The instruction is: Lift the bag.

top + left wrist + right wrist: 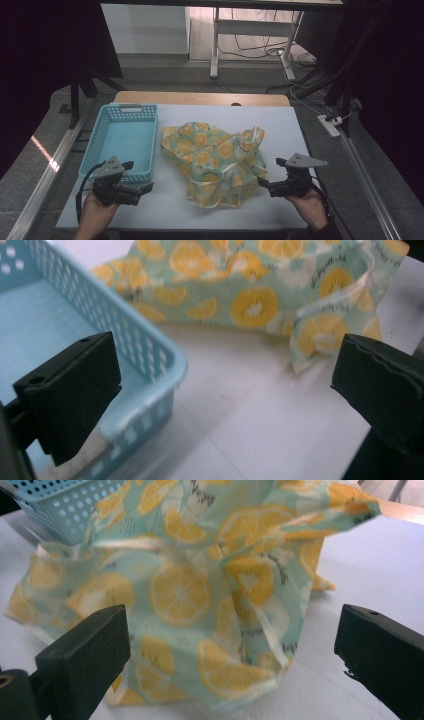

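Observation:
A crumpled green cloth printed with orange slices [216, 157] lies on the white table [280, 125], right of a light blue perforated basket [122, 140]. The basket looks empty. My left gripper [145, 187] stands open at the basket's near right corner, its jaws wide apart over basket corner [150, 370] and bare table, the cloth [240, 295] farther off. My right gripper [262, 182] is open too, just right of the cloth's near edge. Its jaws frame the bunched cloth [200, 595] without touching it.
The table's wooden far edge [200, 97] shows beyond the white surface. Table legs and cables [260, 47] lie on the floor behind. Metal rails [50, 165] run along both sides. A power strip [330, 125] lies at the right.

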Tool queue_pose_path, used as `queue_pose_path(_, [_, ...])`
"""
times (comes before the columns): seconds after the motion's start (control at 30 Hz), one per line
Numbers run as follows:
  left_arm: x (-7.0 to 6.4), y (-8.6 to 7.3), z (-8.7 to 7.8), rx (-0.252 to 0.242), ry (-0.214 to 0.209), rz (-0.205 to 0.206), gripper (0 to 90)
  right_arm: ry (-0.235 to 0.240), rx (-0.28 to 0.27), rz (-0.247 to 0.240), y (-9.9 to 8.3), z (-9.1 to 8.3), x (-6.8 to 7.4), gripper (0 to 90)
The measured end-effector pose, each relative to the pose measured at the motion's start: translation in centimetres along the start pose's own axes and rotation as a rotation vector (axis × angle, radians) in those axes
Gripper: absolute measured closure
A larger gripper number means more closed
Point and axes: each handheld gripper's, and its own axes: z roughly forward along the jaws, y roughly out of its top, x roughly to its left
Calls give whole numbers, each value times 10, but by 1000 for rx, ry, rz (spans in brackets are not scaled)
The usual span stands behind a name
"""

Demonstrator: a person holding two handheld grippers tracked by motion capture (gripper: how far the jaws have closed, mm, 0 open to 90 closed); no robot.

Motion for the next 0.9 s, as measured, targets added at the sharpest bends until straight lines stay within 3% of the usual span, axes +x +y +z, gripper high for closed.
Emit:
queue_pose_path(0.27, [-1,-37,-17,-13,54,-58,0,-44,25,7,-29,-11,7,0])
queue_pose_path(0.5, [0,-64,-22,35,123,-70,0,-76,44,61,-52,-21,8,0])
queue_pose_path(0.67, [5,-76,-20,84,146,-88,0,-107,61,79,-63,-28,9,0])
queue_pose_path(0.73, [7,-76,-23,75,146,-102,0,-106,84,83,-69,-27,11,0])
queue_pose_path(0.8, [8,-77,-22,102,159,-105,0,-115,114,73,-71,-26,12,0])
queue_pose_path(0.9, [8,-77,-22,109,159,-105,0,-129,118,64,-71,-25,14,0])
